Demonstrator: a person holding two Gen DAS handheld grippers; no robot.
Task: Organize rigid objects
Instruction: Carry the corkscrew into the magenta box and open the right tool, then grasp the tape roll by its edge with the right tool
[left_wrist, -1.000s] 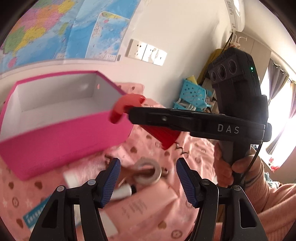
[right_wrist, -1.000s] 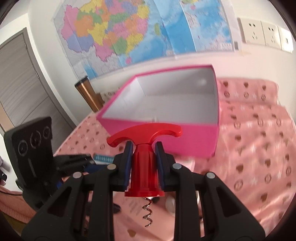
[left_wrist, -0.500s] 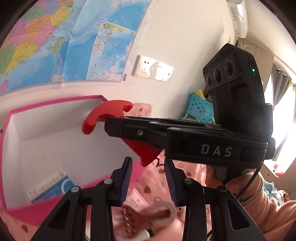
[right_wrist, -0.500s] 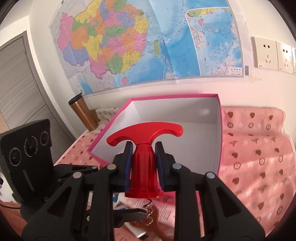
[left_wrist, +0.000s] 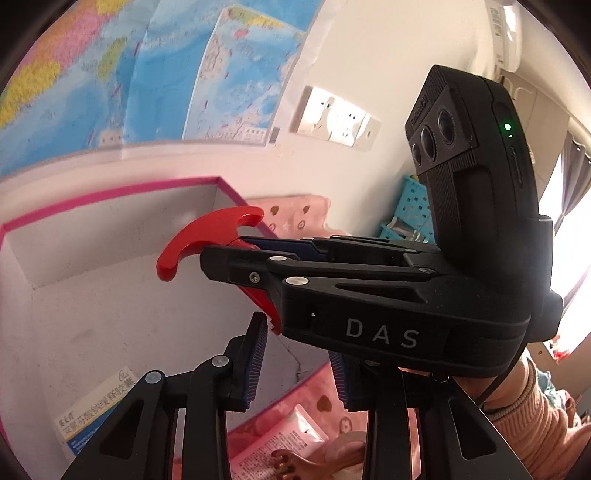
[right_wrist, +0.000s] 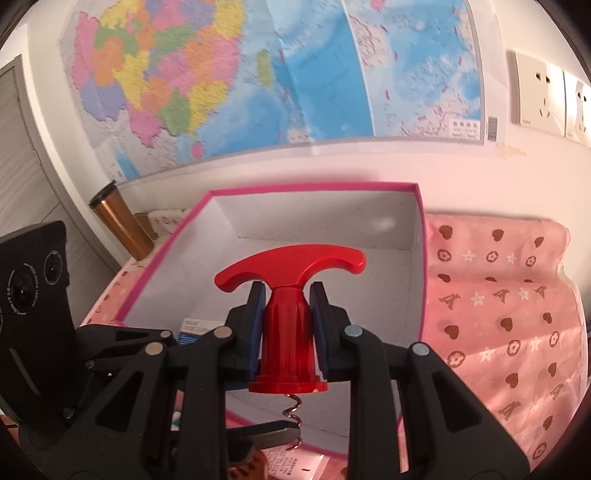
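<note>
My right gripper (right_wrist: 288, 328) is shut on a red T-handled corkscrew (right_wrist: 290, 295), its metal spiral (right_wrist: 291, 406) hanging below, held above the open pink box (right_wrist: 314, 186) with a white inside. In the left wrist view the right gripper (left_wrist: 221, 258) crosses in front with the corkscrew (left_wrist: 207, 240) over the box (left_wrist: 110, 192). My left gripper (left_wrist: 299, 358) is open and empty, just below the right one, at the box's near edge. A blue-and-white medicine carton (left_wrist: 96, 410) lies in the box.
A pink printed cloth (right_wrist: 498, 314) covers the table. A pink sachet (left_wrist: 291, 439) and a brown comb-like piece (left_wrist: 291, 461) lie in front of the box. A copper tumbler (right_wrist: 118, 221) stands at the back left. A map and wall sockets (right_wrist: 543, 92) are behind.
Both grippers have moved forward and up towards the box. The corkscrew has gone from in front of the box to above its inside. The left jaws have narrowed but stay open.
</note>
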